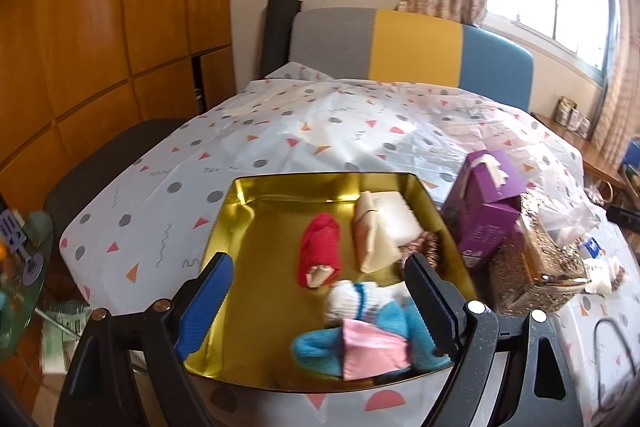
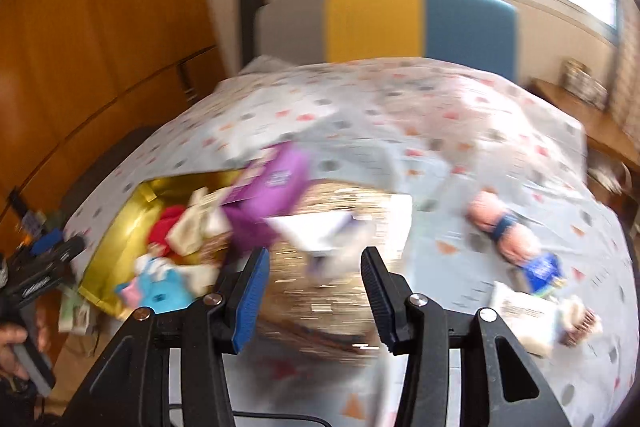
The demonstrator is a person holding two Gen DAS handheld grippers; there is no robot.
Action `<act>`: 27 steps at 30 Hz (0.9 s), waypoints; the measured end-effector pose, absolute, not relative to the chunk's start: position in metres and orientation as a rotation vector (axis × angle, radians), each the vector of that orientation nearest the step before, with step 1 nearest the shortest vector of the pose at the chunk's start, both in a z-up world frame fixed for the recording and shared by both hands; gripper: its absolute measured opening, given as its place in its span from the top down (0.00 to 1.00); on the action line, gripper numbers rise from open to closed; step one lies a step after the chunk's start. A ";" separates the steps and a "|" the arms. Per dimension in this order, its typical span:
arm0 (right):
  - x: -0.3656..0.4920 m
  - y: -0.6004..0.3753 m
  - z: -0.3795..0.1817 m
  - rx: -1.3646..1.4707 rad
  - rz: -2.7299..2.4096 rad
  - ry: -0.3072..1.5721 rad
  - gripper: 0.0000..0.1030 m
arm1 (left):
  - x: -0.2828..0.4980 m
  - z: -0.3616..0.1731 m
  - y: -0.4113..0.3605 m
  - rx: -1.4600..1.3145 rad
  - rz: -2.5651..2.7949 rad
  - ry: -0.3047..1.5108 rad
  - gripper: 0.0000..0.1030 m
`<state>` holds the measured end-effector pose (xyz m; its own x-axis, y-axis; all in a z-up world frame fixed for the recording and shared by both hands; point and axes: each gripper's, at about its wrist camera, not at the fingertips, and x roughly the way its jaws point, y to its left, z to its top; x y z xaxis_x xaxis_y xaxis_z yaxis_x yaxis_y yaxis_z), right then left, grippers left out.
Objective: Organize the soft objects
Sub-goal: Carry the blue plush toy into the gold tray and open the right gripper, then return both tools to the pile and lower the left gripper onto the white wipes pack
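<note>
The left tongs (image 1: 316, 301) stand wide over the near end of a shiny gold tin (image 1: 224, 223). Nothing is between their pads. The tin sits on a table with a white cloth (image 1: 280, 131) that has dots and triangles on it.

Soft things lie inside the tin. A rolled red sock (image 1: 322, 251) lies in the middle. A cream roll (image 1: 374, 239) lies just beside it, toward the right wall. A white sock with a blue stripe (image 1: 352, 297) sits nearer the camera. A fluffy blue bundle with a pink piece on it (image 1: 368, 345) lies at the near edge.

A purple box (image 1: 486, 201) stands just right of the tin, and a glittery gold basket (image 1: 536, 259) touches it.

The right wrist view is very blurry. The right tongs (image 2: 316, 293) are partly apart above the basket. I cannot tell if anything is held between them.

On the cloth to the right, a pink roll with a dark blue band (image 2: 498, 229) lies well apart from the tin. A dark blue thing (image 2: 542, 271) lies near it, and a pale lumpy thing (image 2: 536, 319) lies a bit closer to the camera.

At the far left of that view, a hand (image 2: 16, 347) holds the other tongs.
</note>
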<state>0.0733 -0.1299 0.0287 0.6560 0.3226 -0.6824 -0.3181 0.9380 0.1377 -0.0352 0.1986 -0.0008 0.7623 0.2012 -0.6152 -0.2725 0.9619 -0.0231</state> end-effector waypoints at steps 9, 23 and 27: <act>0.096 -0.244 0.013 0.135 0.059 0.791 0.54 | -0.028 0.006 0.158 -0.048 0.175 0.654 0.09; 0.090 -0.390 -0.047 0.519 -0.318 0.801 0.53 | -0.013 0.017 0.089 0.062 0.021 0.646 0.09; 0.084 -0.401 -0.049 0.592 -0.322 0.804 0.53 | -0.007 0.021 0.071 0.078 -0.024 0.645 0.06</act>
<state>0.0839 -0.4008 -0.0493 0.6582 -0.0496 -0.7512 0.4831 0.7931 0.3709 -0.0072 0.0707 0.0210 0.7991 0.0025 -0.6011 0.0464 0.9968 0.0657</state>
